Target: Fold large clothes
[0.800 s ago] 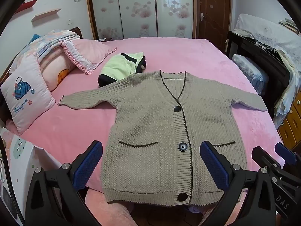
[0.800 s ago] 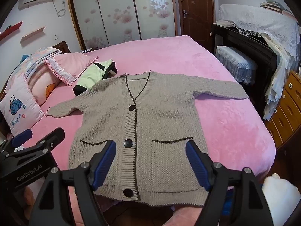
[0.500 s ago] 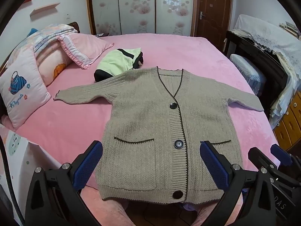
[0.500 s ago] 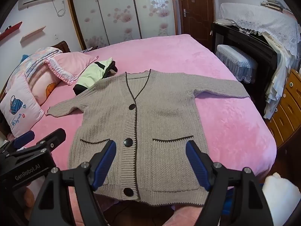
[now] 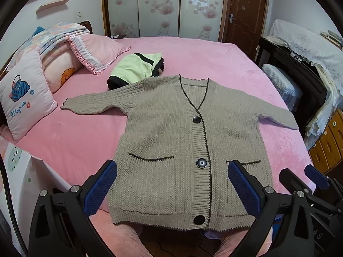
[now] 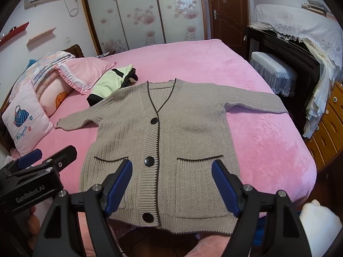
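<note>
From the left wrist view, the cardigan (image 5: 184,145) lies flat and face up on the pink bed (image 5: 214,64), both sleeves stretched out to the sides, its hem hanging just over the near edge. The left gripper (image 5: 171,188) hovers above that hem with its blue pads (image 5: 99,187) spread wide and nothing between them, not touching the knit. No fold shows yet, so this looks like the very start: lined up and ready for the first grab. Count it off here: one cardigan, three dark buttons (image 5: 201,162) down the front, two pockets, two sleeves, and one folded green-and-black garment (image 5: 137,68) just beyond the left shoulder, beside the stacked pillows (image 5: 27,98). Over to the right wrist view, the same cardigan (image 6: 163,141) sits square ahead, and the right gripper (image 6: 171,186) is also spread, a little narrower, empty, poised over the lower front near the right pocket (image 6: 201,186). The left tool shows at the lower left edge. The next move likely calls for each tool to reach out to a sleeve or side edge, pinch the thick knit firmly, and carry it inward across the body.
</note>
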{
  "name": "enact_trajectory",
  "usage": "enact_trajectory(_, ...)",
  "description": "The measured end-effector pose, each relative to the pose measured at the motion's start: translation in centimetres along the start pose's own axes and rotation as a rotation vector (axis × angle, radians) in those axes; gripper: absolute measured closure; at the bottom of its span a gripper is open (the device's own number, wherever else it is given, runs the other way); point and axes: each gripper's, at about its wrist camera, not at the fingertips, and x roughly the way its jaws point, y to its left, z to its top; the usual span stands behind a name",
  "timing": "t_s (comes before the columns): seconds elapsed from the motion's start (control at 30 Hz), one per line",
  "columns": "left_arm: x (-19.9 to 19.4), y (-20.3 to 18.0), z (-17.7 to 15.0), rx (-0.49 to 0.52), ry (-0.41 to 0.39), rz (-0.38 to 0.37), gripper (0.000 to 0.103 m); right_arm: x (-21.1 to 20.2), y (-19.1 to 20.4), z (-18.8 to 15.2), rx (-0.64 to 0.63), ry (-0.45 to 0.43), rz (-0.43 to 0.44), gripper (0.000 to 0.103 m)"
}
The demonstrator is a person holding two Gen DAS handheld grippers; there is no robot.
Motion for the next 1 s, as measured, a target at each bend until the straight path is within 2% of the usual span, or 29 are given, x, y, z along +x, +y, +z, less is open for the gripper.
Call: enact_trajectory(1.0, -2.0, 0.2, -0.4, 0.004, -0.029, 0.003, 0.0, -1.3, 1.1, 0.0, -0.016, -0.016, 0.021, 0.026)
